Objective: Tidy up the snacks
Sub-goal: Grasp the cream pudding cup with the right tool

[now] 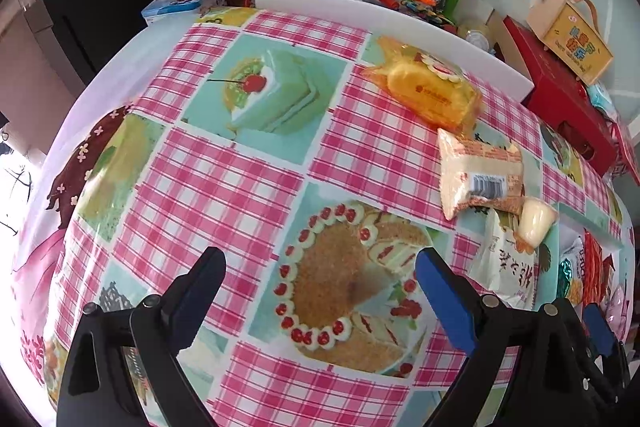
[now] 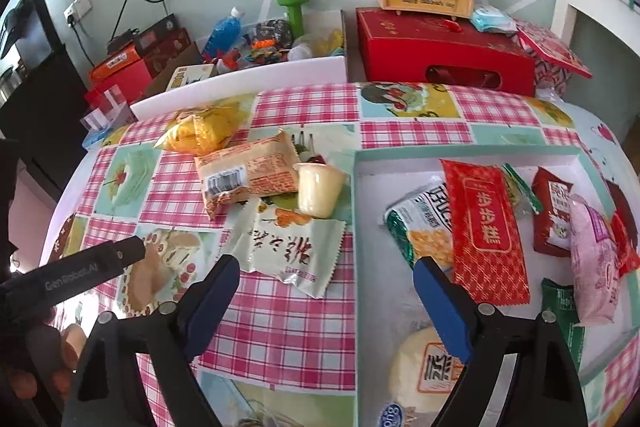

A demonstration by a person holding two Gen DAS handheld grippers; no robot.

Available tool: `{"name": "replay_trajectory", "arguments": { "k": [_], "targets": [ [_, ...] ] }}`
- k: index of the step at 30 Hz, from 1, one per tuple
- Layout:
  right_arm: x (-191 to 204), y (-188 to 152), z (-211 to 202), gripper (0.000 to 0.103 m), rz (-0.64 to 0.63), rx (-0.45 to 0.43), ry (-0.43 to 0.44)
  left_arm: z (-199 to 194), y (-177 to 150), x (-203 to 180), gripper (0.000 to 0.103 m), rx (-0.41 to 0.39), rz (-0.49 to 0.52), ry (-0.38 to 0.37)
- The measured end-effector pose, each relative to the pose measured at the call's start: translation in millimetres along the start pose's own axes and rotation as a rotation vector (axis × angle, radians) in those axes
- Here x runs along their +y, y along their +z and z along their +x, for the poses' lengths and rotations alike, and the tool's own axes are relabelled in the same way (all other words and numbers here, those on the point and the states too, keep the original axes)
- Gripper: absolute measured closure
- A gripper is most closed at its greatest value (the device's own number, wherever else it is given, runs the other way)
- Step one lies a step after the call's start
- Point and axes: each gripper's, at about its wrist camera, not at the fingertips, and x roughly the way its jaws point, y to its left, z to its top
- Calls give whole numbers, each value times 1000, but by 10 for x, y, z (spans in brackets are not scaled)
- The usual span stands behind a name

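Claw (image 2: 326, 281) on right spread wide, empty, hovering low over tabletop (image 2: 280, 319). Left claw (image 1: 320, 273) likewise wide, empty. Pale green packet (image 2: 286, 247) just ahead at 12 o'clock; white tray (image 2: 468, 151) at 2. Best pinched by flat edge, clear of pudding cup (image 2: 318, 193).

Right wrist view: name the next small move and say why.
Probably lower the open, empty right tongs onto the pale green packet, the nearest snack still lying on the tablecloth outside the white tray, which already holds several packets.
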Motion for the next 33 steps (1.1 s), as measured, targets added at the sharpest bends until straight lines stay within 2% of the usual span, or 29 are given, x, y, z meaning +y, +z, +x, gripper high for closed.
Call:
{"name": "replay_trajectory", "arguments": {
  "k": [2, 8, 10, 16, 22, 33],
  "targets": [
    [8, 27, 26, 15, 7, 10, 14, -13, 32, 31, 7, -10, -6, 9],
    [-4, 228, 157, 31, 40, 46, 57, -43, 171, 106, 7, -54, -21, -3],
    [-5, 335, 200, 41, 42, 58, 60, -16, 201, 116, 7, -55, -22, -5],
    [-55, 613, 459, 56, 75, 161, 92, 86, 235, 124, 7, -38, -34, -23],
    [-23, 696, 695, 60, 49, 235, 53, 198, 201, 51, 7, -6, -15, -34],
    [54, 755, 924, 65, -13, 278, -22, 254, 166, -78, 7, 6, 4, -29]
  ]
}}
